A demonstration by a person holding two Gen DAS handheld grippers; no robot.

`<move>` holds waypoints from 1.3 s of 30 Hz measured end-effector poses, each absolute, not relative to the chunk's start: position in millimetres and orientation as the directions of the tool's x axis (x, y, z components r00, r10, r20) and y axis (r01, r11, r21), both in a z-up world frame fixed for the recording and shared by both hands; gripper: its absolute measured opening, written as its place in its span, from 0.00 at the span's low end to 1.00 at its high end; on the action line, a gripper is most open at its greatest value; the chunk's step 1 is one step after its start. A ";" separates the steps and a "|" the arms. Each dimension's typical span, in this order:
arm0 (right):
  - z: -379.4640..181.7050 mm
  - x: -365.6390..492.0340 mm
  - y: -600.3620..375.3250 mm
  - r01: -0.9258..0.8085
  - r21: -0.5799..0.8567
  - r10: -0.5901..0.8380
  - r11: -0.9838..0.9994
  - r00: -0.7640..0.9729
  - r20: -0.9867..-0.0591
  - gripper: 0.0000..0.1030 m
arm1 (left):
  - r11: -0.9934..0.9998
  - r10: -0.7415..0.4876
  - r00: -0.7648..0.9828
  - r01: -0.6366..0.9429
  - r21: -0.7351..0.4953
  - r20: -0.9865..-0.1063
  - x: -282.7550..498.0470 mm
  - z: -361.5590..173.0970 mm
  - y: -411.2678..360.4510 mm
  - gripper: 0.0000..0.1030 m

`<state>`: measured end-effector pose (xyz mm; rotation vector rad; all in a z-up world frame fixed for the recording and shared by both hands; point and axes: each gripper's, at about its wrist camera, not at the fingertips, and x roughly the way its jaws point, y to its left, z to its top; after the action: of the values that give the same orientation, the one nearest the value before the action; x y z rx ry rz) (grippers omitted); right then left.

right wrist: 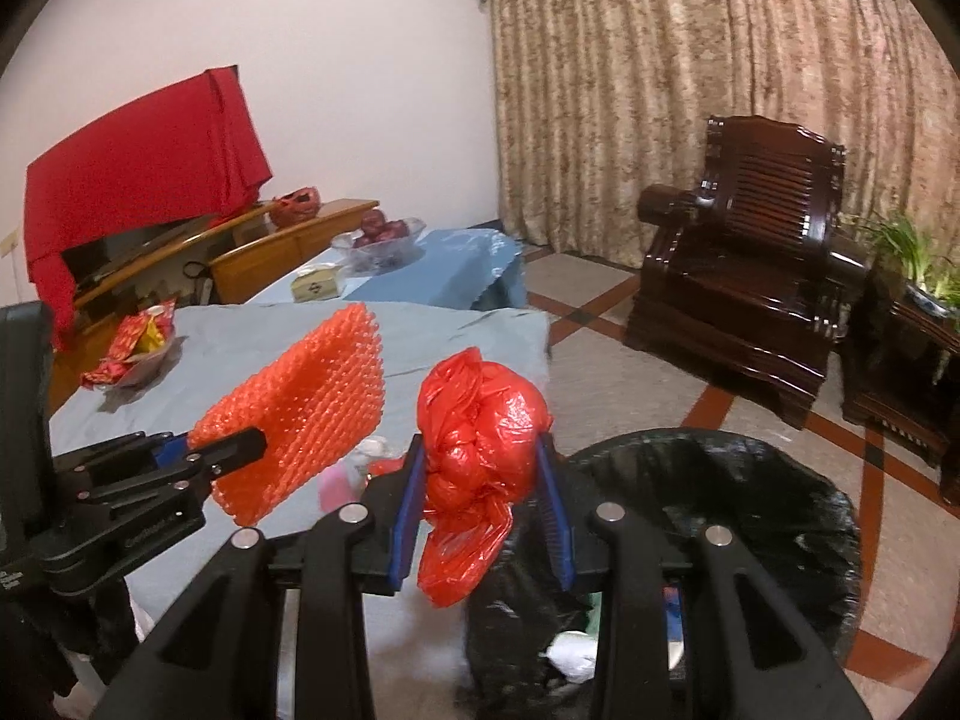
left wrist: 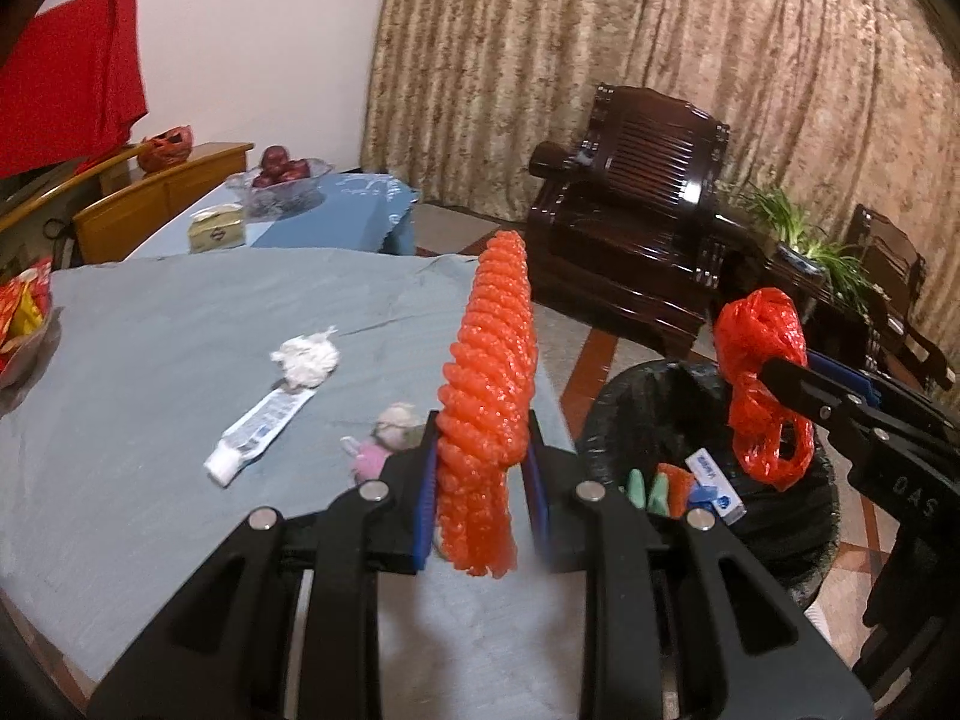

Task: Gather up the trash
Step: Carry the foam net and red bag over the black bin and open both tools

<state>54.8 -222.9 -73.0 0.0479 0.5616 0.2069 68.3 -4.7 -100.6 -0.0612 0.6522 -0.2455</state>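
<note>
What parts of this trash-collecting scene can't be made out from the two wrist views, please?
- Bin contents: in the right wrist view, hidden by the red plastic bag and right tongs.
- Small pink toy: left wrist view, blurred and partly behind the left tongs and orange foam net.
- Toothpaste tube lettering: too small.
- Snack packets: cut off by the left edge.

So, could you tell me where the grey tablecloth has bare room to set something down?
Bare cloth runs between the snack bowl and the crumpled tissue. It is crowded by the toothpaste tube and small doll.
</note>
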 end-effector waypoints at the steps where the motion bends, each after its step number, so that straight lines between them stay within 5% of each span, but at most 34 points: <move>1: -72.7 54.0 -228.1 -0.172 0.100 0.198 0.980 0.829 -0.523 0.34 | 0.967 -0.255 0.765 0.218 -0.134 -0.592 69.0 -99.7 -10.2 0.23; 39: -91.6 46.2 -373.0 0.100 0.056 -0.051 0.993 0.825 -0.564 0.34 | 0.857 -0.448 0.640 0.505 -0.097 -0.624 93.8 -125.9 -177.1 0.23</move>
<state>46.2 -373.0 -91.6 0.0848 0.5963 -0.0802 93.8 -177.1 -125.9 0.0894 0.6871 -0.5445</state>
